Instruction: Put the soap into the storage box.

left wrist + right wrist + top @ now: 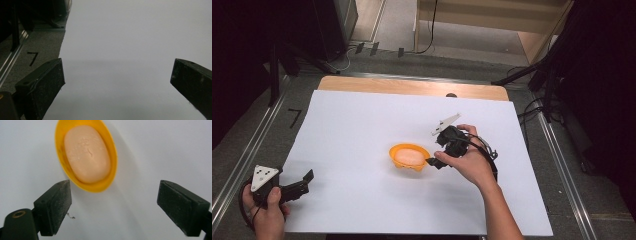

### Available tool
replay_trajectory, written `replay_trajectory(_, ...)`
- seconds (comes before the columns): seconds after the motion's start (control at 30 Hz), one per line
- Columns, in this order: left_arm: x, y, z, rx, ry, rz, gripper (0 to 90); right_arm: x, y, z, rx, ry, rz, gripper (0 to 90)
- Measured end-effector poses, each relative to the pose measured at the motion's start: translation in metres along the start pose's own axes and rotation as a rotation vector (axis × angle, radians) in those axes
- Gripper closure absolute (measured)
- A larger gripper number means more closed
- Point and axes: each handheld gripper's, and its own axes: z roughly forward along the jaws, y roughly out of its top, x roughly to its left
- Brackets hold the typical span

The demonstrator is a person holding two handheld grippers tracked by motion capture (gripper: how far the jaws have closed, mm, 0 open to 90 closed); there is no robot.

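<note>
Soap [87, 153] in yellow dish [111, 150], mid sheet; R tongs [113, 203] wide just beside it; L tongs [117, 77] wide, well apart.

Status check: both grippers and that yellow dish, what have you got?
Left gripper open, idle at near-left of the white sheet. Right gripper open, just short of yellow dish. Peach soap inside it. Nothing between.

Left gripper [304, 181] held low in left hand [267, 210], jaws spread wide, nothing between. Right gripper [434, 162] gripped by right hand [472, 162], forearm extended forward, jaws parted wide, tilted downward.
</note>
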Motion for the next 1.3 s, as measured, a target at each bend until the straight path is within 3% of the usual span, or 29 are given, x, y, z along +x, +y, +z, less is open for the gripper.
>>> replay_trajectory(0.4,0.0,0.0,0.0,0.0,-0.001,0.002,0.0,-0.015,-0.037,-0.014,-0.048,-0.047,0.101,7.2)
replay_trajectory(1.0,0.0,0.0,-0.001,0.001,0.003,0.006,0.0,-0.031,-0.101,-0.028,-0.077,-0.109,0.206,7.9)
replay_trajectory(1.3,-0.001,0.0,-0.001,-0.002,0.004,0.006,0.0,-0.035,-0.133,-0.032,-0.118,-0.139,0.258,8.1)
